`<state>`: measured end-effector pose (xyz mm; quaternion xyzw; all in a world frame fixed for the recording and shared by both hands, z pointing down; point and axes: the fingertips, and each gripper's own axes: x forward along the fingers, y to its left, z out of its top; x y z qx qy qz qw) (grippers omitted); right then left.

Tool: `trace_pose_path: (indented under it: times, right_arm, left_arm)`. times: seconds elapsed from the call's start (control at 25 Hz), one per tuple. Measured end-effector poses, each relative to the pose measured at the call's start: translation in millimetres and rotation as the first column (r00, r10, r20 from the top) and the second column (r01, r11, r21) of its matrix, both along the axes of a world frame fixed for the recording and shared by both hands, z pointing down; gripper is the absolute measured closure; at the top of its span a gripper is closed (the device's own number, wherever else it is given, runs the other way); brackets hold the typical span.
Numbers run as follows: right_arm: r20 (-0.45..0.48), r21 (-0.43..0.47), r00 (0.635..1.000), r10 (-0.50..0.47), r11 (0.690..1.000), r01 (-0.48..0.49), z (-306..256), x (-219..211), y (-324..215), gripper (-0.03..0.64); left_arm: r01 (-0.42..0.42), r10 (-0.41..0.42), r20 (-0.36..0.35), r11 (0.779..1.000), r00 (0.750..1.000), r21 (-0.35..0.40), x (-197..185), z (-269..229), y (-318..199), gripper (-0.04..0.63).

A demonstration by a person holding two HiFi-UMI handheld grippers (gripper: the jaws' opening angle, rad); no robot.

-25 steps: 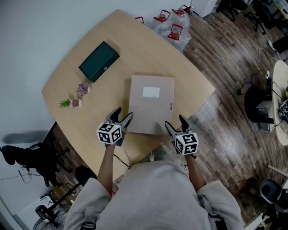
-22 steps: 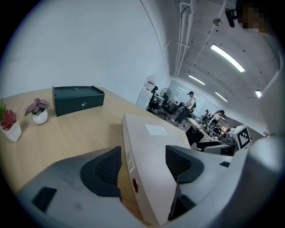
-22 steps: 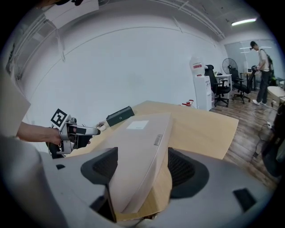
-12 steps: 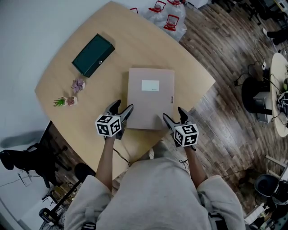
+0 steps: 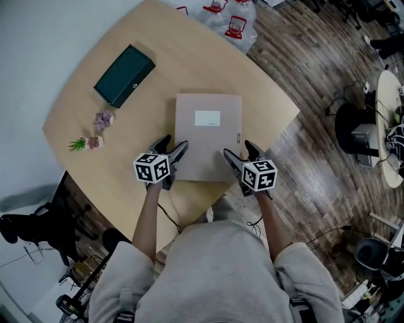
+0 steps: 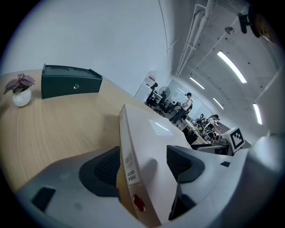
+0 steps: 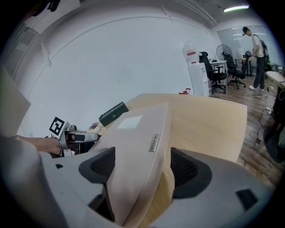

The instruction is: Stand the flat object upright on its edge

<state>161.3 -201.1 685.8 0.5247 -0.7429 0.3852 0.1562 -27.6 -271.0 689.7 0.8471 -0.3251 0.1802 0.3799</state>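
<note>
A flat beige file box (image 5: 207,135) with a white label lies on the wooden table (image 5: 189,69). My left gripper (image 5: 174,144) is at its near left corner, open; its jaws have just been opening. In the left gripper view the box's spine (image 6: 129,156) stands between the jaws of the left gripper (image 6: 144,162), one pad beside the edge and the other over the lid. My right gripper (image 5: 238,149) is at the near right corner, open. The right gripper view has the box (image 7: 133,142) between the jaws of the right gripper (image 7: 142,167), with a gap to the right pad.
A dark green case (image 5: 124,75) lies at the far left of the table, with two small potted plants (image 5: 103,118) nearer the left edge. Water bottles (image 5: 230,19) stand on the floor beyond the table. The table's rounded near edge runs just under both grippers.
Both grippers have moved forward and down along the box's sides. They were at its near edge; now each straddles a side edge. The box has not moved.
</note>
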Motion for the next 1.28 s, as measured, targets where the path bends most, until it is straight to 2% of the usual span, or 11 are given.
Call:
trace_pose_path:
  times: [0.2,0.52,0.72,0.96,1.28]
  right_arm:
    - [0.027,-0.027,1.000,-0.010,1.000,0.010,7.4,-0.8,-7.4,0.227]
    - [0.066,-0.060,0.998,-0.020,0.998,0.024,15.5,-5.8,-16.6,0.212]
    - [0.114,-0.088,0.993,0.015,0.996,-0.005,21.2,-6.0,-21.2,0.210]
    - [0.132,-0.119,0.991,0.009,0.993,0.007,29.5,-10.6,-21.0,0.201]
    - [0.186,-0.148,0.982,0.025,0.989,0.003,35.4,-12.9,-20.5,0.186]
  left_arm:
    - [0.004,-0.005,-0.025,0.999,1.000,-0.033,8.7,6.2,-1.4,0.288]
    - [-0.003,0.001,-0.026,0.996,1.000,-0.085,13.3,18.0,-6.9,0.278]
    - [-0.011,0.006,-0.047,0.993,0.999,-0.119,14.2,22.3,-8.2,0.264]
    - [-0.024,0.015,-0.066,0.989,0.998,-0.146,15.9,23.8,-7.5,0.261]
    - [-0.046,0.021,-0.121,0.977,0.992,-0.210,20.0,29.7,-3.1,0.252]
